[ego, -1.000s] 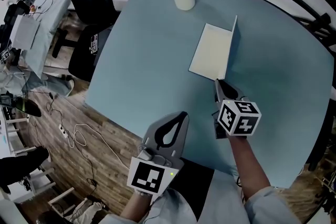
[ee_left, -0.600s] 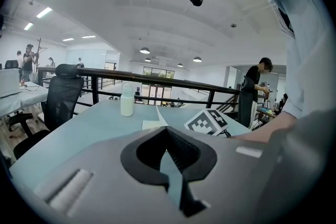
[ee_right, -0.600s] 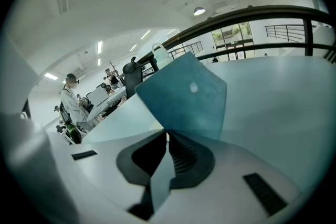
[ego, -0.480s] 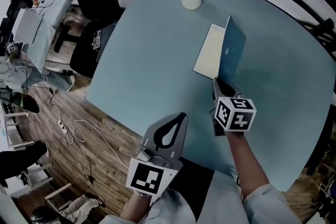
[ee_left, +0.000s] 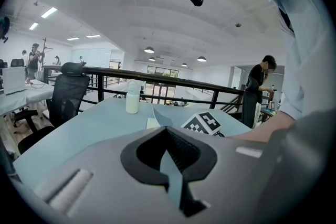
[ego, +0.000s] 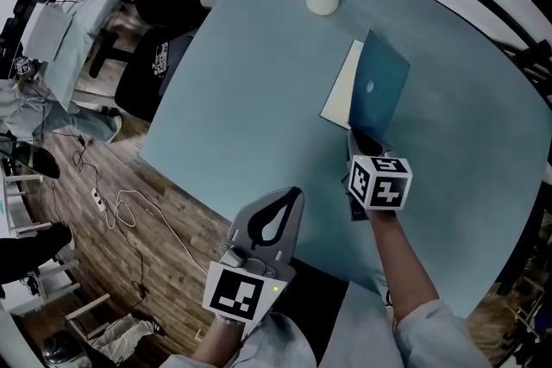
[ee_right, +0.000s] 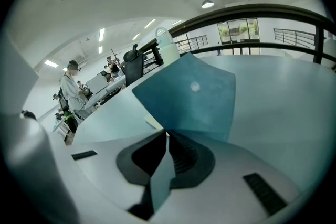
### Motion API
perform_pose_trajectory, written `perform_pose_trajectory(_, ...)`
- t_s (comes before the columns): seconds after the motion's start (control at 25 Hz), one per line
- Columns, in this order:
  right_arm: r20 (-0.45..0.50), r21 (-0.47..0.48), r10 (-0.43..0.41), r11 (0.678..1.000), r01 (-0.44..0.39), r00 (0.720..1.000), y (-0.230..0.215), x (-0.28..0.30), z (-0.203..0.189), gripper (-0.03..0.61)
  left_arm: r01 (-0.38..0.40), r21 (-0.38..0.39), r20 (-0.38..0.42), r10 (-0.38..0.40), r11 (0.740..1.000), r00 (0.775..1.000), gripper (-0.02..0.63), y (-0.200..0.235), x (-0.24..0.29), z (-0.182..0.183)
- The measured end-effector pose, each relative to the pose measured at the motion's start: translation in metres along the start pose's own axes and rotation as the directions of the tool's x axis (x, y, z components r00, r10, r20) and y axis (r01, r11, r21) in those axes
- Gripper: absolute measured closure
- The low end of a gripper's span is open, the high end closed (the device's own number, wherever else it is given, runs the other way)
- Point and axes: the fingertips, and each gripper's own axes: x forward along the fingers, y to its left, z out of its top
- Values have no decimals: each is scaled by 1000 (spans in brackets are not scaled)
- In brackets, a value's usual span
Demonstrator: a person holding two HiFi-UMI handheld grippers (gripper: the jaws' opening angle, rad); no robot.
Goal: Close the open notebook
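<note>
Pinched together at the right gripper (ego: 354, 136), nothing between the jaws, tips meeting the near edge of the teal-covered paper notebook (ego: 379, 89). Just beyond, leaning half-shut over its cream pages (ego: 339, 95) on the pale blue tabletop (ego: 241, 99). Closed and empty too at the left gripper (ego: 291, 196), well apart, by the table's near edge.

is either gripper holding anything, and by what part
The right gripper pinches the notebook's teal cover at its near edge. The left gripper is shut and holds nothing.
</note>
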Motion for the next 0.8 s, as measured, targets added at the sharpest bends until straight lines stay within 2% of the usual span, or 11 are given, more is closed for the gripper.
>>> perform_pose_trajectory(0.44,-46,13,22,1000,-22,999,3,11,-5,561,-16,-12,11,16,1000,1000,609,10,0,-3)
perform_pose_trajectory(0.8,-32,116,94,989,-90,995,3,9,-4,554,-4,1,28,4,1000,1000,609,8,-4,2)
